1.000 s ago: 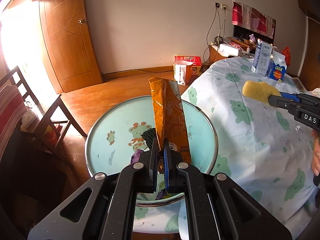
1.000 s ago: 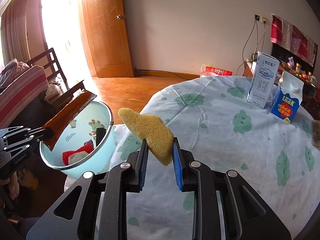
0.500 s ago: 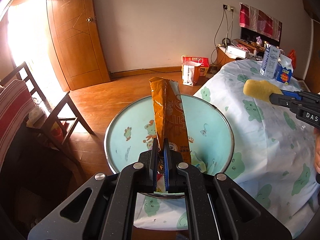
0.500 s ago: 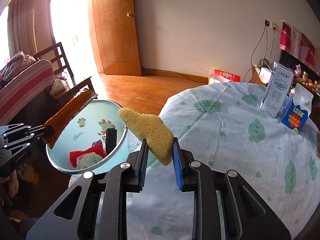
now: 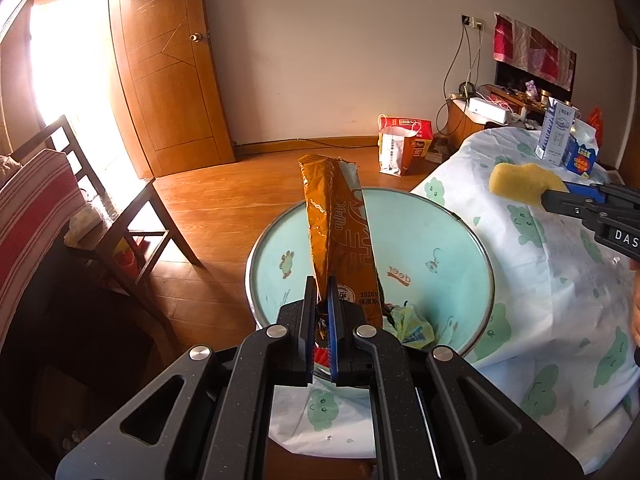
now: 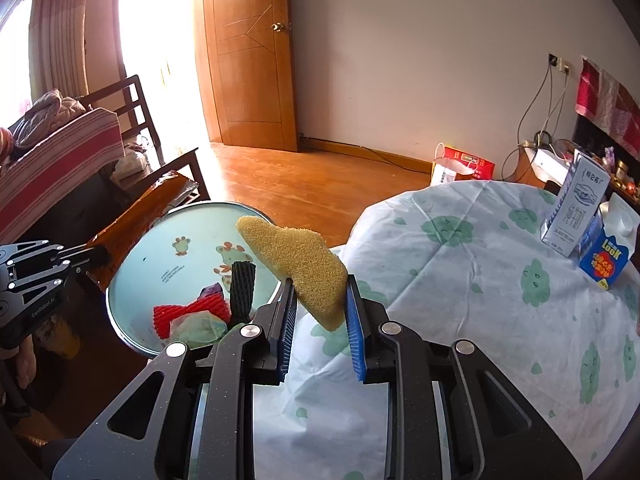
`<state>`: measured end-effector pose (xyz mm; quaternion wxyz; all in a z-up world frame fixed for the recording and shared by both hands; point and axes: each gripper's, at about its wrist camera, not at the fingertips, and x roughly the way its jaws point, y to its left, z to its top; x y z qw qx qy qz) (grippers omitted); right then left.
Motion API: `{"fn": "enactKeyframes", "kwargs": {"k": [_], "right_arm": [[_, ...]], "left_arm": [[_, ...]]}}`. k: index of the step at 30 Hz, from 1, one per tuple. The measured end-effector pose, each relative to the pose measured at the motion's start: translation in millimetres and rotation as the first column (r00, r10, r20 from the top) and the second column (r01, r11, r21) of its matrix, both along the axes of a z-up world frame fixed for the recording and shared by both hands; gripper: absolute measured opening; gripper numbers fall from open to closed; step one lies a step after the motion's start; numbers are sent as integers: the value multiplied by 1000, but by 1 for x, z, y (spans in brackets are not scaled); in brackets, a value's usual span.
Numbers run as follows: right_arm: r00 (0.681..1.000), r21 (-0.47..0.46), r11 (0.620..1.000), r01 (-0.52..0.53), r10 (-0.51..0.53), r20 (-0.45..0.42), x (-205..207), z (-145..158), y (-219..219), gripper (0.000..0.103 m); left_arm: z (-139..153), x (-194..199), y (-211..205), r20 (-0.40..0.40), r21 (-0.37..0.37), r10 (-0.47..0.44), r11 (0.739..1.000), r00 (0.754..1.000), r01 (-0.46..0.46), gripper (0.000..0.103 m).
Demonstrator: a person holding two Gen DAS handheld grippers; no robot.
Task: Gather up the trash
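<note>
A: The left hand-held gripper (image 5: 320, 312) is pressed tight on the orange wrapper (image 5: 340, 232), which stands up over the basin (image 5: 476, 248). How would you drop it?

B: I'd centre it over the bowl first, then spread the jaws; a long wrapper could tip over the rim.

A: And the right hand-held gripper (image 6: 320, 312)?

B: Pinching the yellow sponge (image 6: 296, 252), beside the basin, above the worktop (image 6: 460, 280) edge. I'd carry it over the bowl before letting go. The cartons (image 6: 576, 208) farther back wait.

Basin (image 6: 132, 276) left of table (image 6: 480, 280); cartons (image 6: 576, 208) on table.
</note>
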<state>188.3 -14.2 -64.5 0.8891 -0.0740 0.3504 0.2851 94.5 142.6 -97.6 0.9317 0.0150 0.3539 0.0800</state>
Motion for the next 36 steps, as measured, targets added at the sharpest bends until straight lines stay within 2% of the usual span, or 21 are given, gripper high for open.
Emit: {"fn": "enactKeyframes", "kwargs": {"k": [14,22,23,25,26,27,28,30,31,33,35,36], "right_arm": [[998,-25,998,-52,52,17,3,4,26,25],[996,-3,997,-82,82,36,6,11,40,26],[996,6,997,-81,81,36,7,11,39,33],[996,12,997,-78,78,40,6,11,39,49],[996,15,997,-76,76,38,5,11,39,50],[997,22,997,-71,70,35,4,10,36,51],[997,26,997,-68,67,34,4,11,36,52],[998,39,998,-55,54,35,1,13,31,55],[998,45,998,-46,44,35,-2,14,25,57],[999,58,998,-34,32,34,-7,17,17,58],[999,64,998,-12,9,45,-18,23,4,60],[998,67,998,3,-8,60,-25,27,-4,61]], "left_arm": [[3,-4,19,10,-12,44,999,999,-44,4],[7,-7,21,27,-26,59,998,998,-59,7],[8,-7,21,29,-28,59,998,998,-58,10],[9,-9,21,38,-27,66,998,997,-65,29],[9,-9,22,41,-28,70,997,997,-69,33],[10,-9,22,45,-30,77,997,996,-75,43],[11,-10,22,50,-32,81,996,995,-79,49],[13,-11,21,54,-31,82,996,995,-80,56],[15,-13,19,61,-29,82,996,995,-80,64],[22,-17,15,83,-25,81,997,993,-80,71],[31,-21,9,101,-27,69,997,992,-67,72],[36,-23,7,113,-25,68,998,991,-66,77]]}}
